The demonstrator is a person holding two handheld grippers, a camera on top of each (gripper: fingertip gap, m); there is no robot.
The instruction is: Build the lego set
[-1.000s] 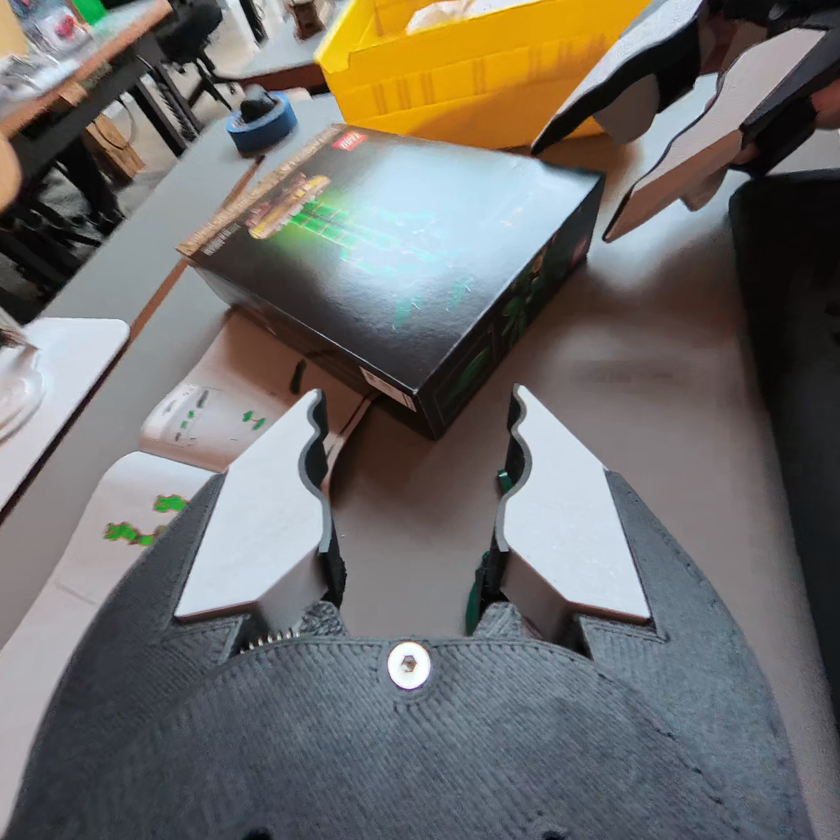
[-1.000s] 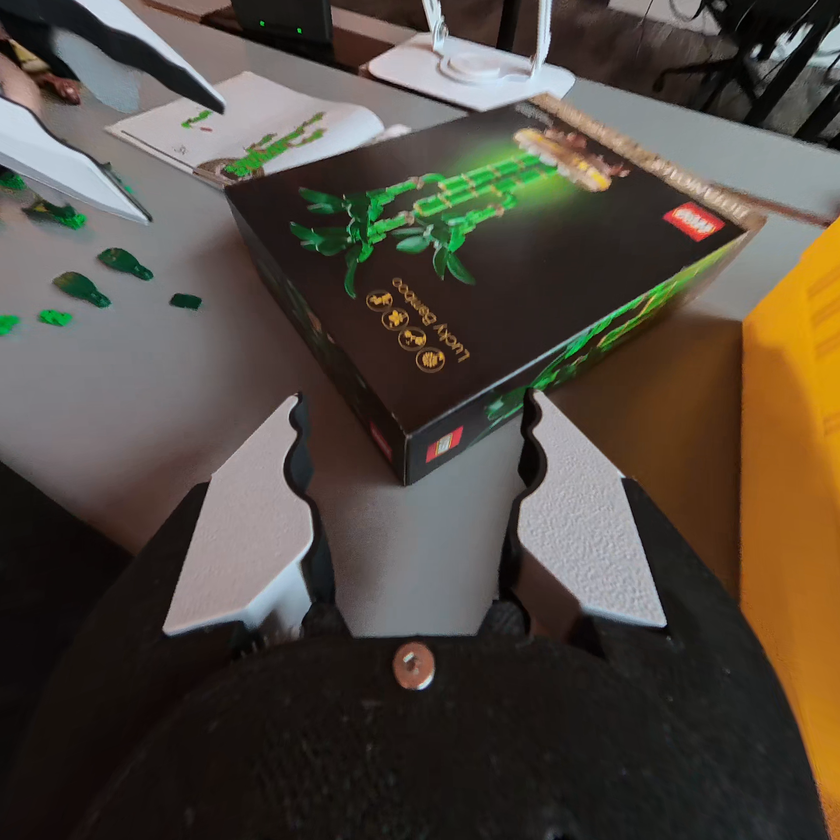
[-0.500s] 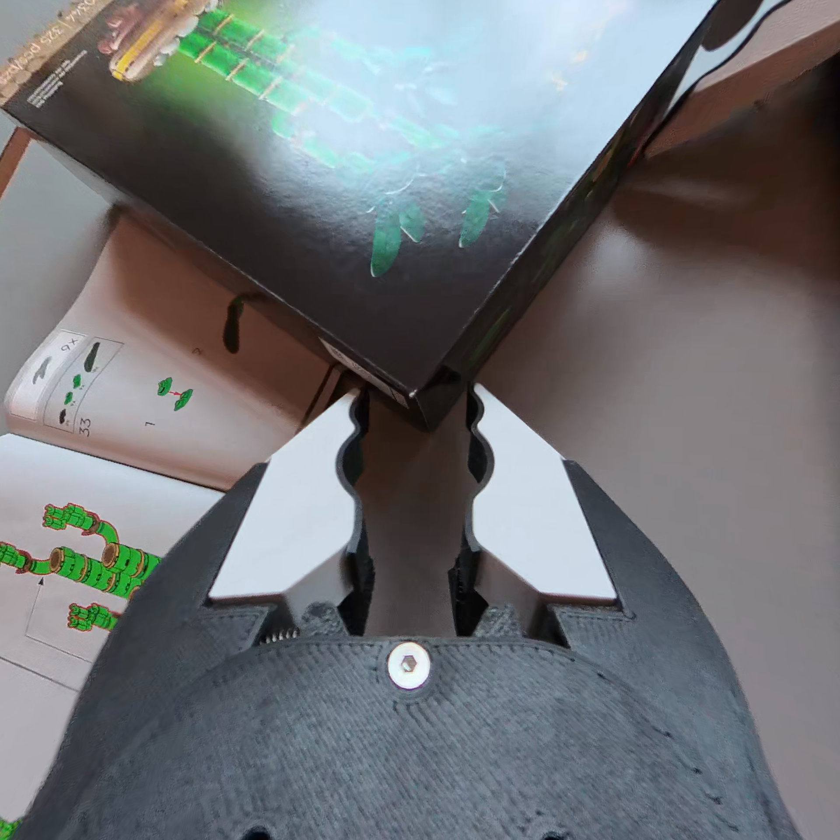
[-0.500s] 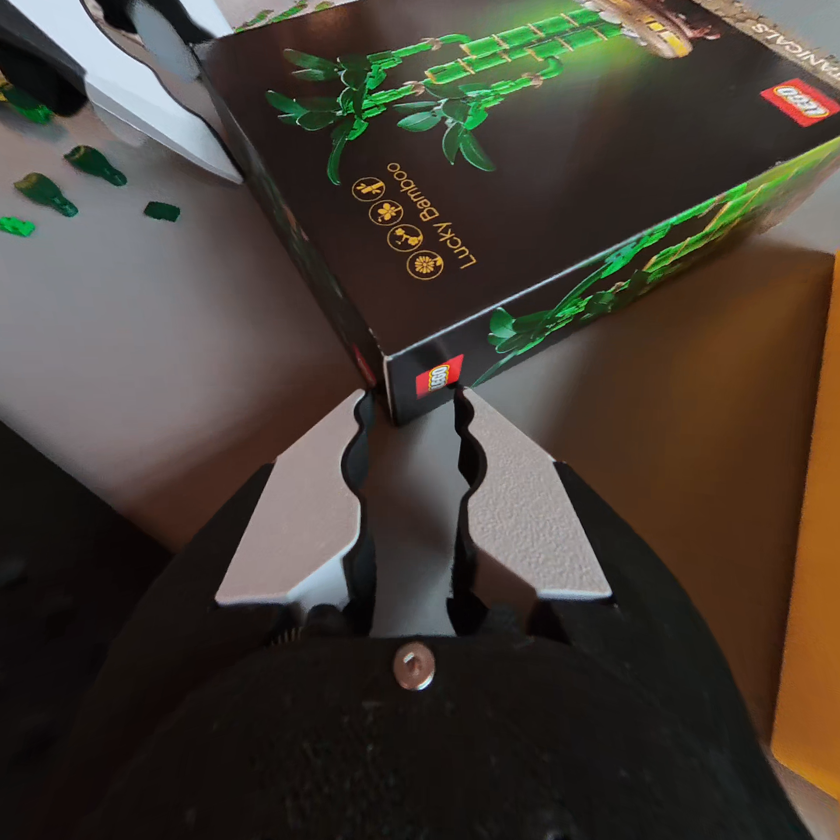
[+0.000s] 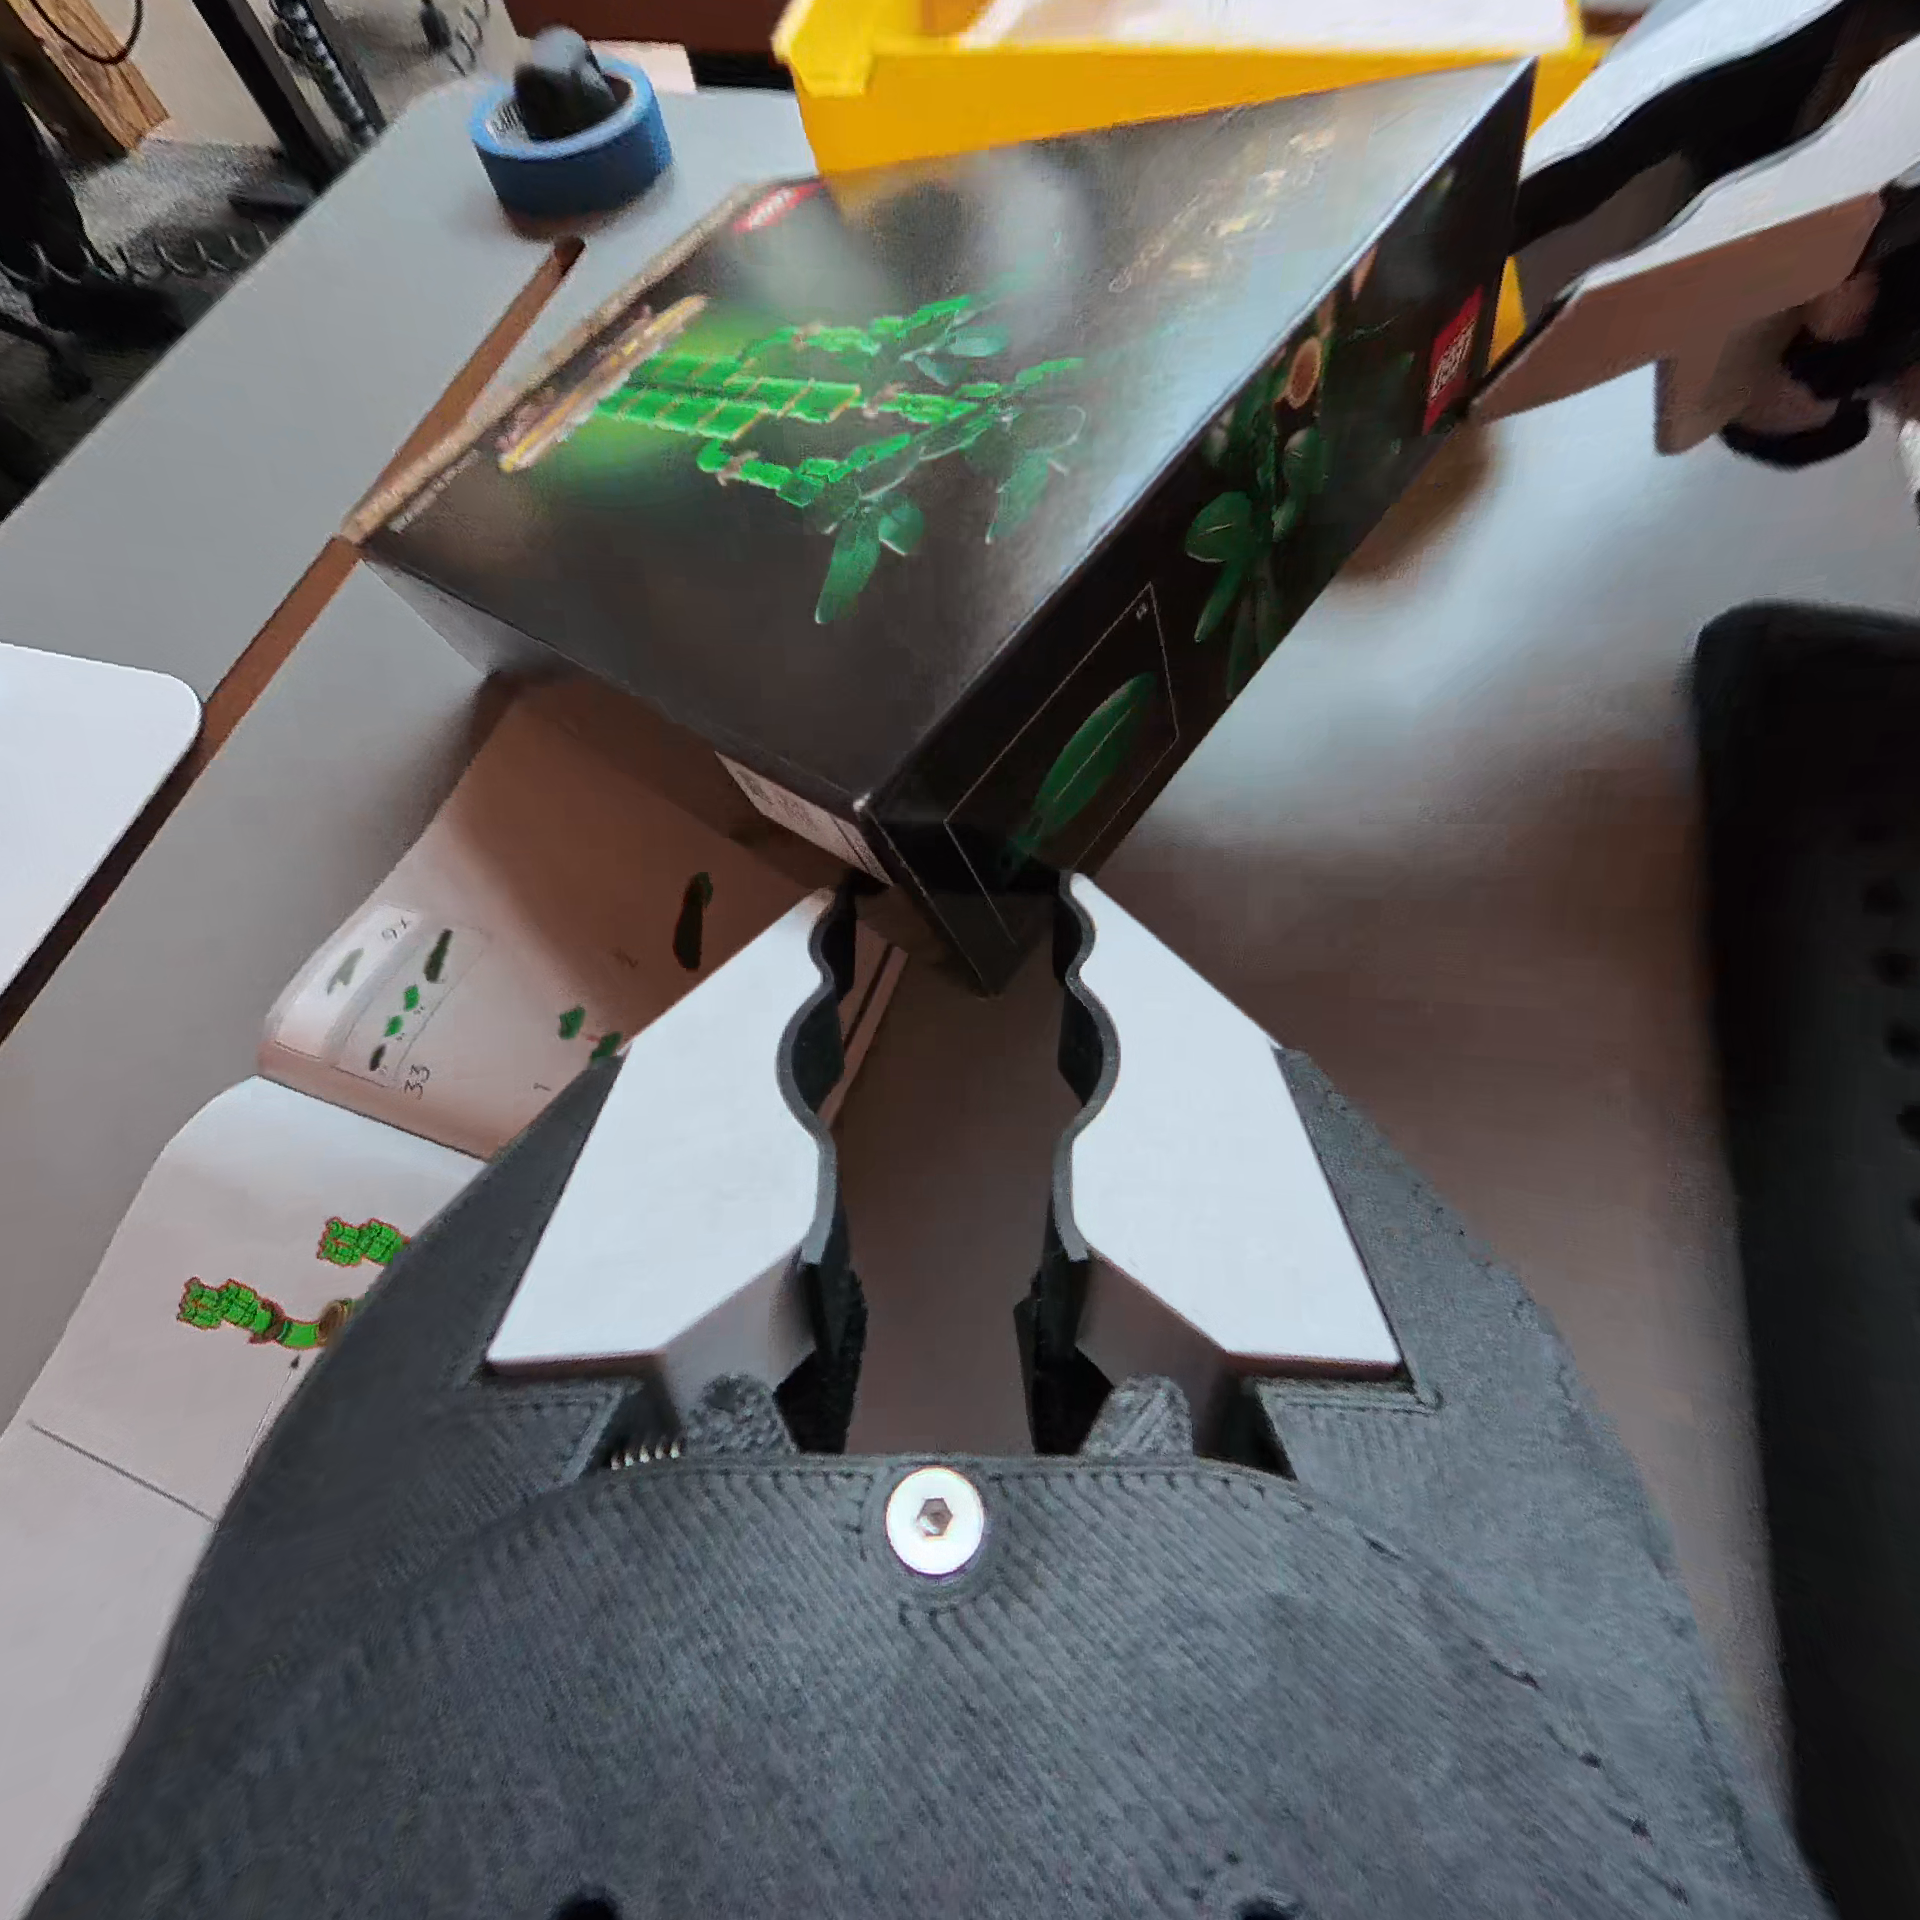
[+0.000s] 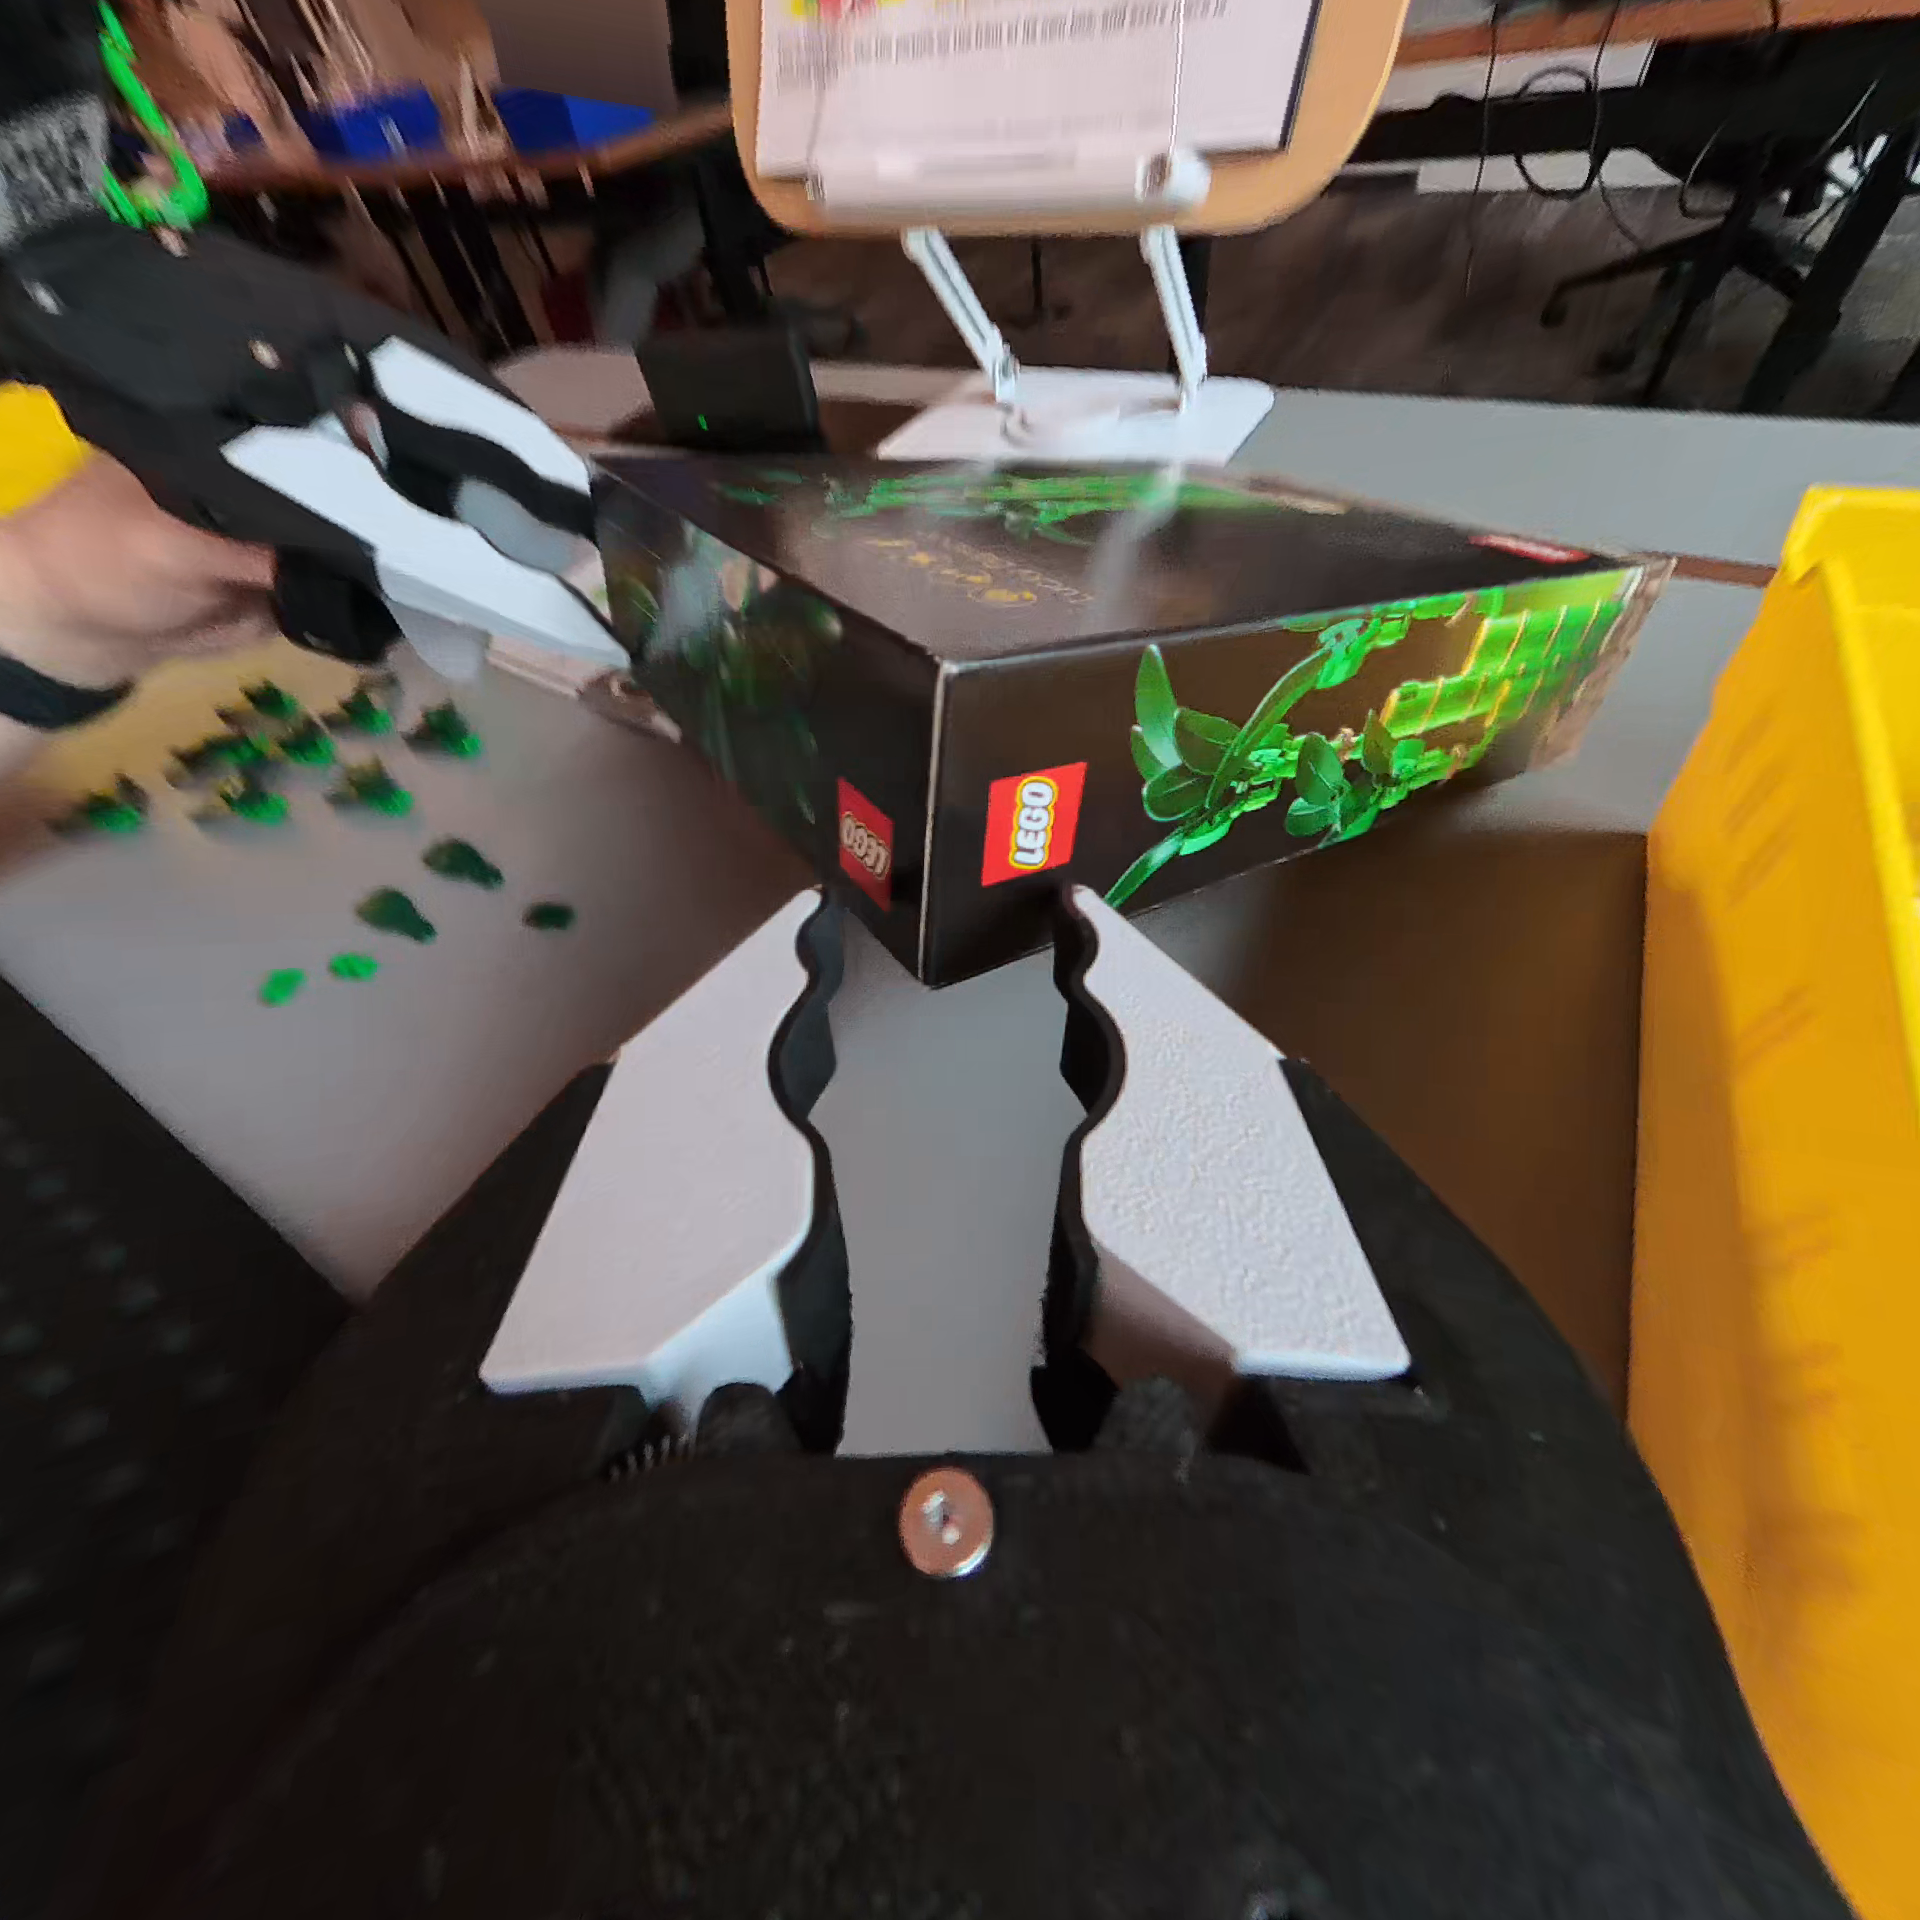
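Box [image 5: 935, 499] now lifted off table [image 5: 1455, 831]; left gripper [image 5: 948, 904] and right gripper [image 6: 940, 904] each pinch a corner. Step: clearing box aside; next needs level, matched carry.

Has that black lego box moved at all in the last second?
Yes. The black box has been lifted off the grey table and tilted, held by two corners between the left gripper and right gripper.

Bright daylight glaring off box [image 5: 883, 436] top toward 12 o'clock, motion blur smearing green pieces [image 6: 312, 790] at 9 o'clock, wide-angle edges bending, soft shadows lying under box
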